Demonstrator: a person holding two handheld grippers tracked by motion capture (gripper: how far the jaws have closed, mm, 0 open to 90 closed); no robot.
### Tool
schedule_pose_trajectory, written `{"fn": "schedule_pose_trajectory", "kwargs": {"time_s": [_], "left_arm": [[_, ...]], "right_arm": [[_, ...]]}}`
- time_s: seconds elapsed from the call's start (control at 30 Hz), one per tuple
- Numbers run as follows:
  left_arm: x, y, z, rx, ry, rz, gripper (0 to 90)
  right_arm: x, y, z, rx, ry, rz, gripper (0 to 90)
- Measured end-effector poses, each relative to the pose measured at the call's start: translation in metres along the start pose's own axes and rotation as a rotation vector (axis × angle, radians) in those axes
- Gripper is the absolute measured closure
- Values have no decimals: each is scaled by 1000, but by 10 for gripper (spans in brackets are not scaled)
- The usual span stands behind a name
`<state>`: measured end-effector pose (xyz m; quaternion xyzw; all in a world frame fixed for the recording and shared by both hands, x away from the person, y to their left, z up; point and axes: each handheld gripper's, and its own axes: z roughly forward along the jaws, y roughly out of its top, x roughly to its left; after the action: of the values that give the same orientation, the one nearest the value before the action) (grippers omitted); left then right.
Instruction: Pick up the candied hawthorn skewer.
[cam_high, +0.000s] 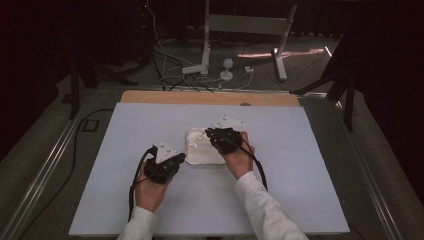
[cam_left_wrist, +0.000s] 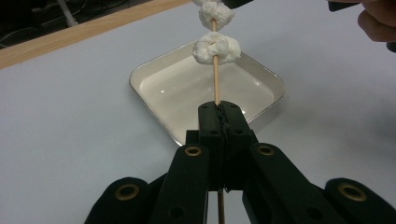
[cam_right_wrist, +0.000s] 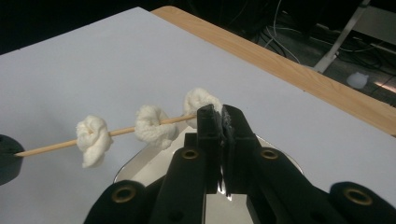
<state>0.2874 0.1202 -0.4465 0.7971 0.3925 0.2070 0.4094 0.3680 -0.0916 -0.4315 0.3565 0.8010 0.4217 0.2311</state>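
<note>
A thin wooden skewer (cam_left_wrist: 215, 79) carries three white fluffy pieces (cam_right_wrist: 152, 125) and hangs level over a shallow white square tray (cam_left_wrist: 159, 123). My left gripper (cam_left_wrist: 223, 109) is shut on the near end of the skewer, left of the tray (cam_high: 200, 156). My right gripper (cam_right_wrist: 222, 114) is shut at the skewer's far end, tight against the third white piece (cam_right_wrist: 198, 100). The jaws hide whether they pinch the stick's tip or the piece's edge. In the high view the left gripper (cam_high: 181, 158) and right gripper (cam_high: 209, 133) face each other across the tray.
The work surface is a pale sheet (cam_high: 280, 165) on a wooden table whose edge (cam_high: 210, 97) shows at the back. Cables and metal stand legs (cam_high: 205, 60) lie on the floor beyond it.
</note>
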Motion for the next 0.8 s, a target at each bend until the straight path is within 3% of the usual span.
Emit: {"fn": "schedule_pose_trajectory", "kwargs": {"time_s": [0.07, 0.1, 0.17, 0.2, 0.23, 0.27, 0.47, 0.63, 0.8], "left_arm": [[0, 0, 0, 3, 2, 2, 900], [2, -2, -2, 26, 16, 14, 900], [4, -5, -4, 25, 15, 2, 900], [9, -6, -6, 17, 13, -20, 900], [12, -7, -8, 8, 11, -42, 900], [16, -8, -9, 0, 10, -54, 900], [18, -7, -12, -29, 10, -69, 900], [19, -8, -11, -30, 11, -75, 900], [20, -10, -9, -27, 11, -79, 900]], "right_arm": [[0, 0, 2, 1, -14, 3, 879], [0, 0, 1, -1, -98, -9, 879], [-19, -2, -2, -12, -108, 89, 878], [-19, -2, -2, -12, -108, 89, 878], [-34, -4, -6, -18, -52, 124, 874], [-36, -5, -8, -7, -41, 115, 873], [-31, -9, -4, 42, -16, 74, 864], [-28, -19, 9, 87, -1, 87, 855], [-29, -27, 20, 120, 23, 128, 843]]}}
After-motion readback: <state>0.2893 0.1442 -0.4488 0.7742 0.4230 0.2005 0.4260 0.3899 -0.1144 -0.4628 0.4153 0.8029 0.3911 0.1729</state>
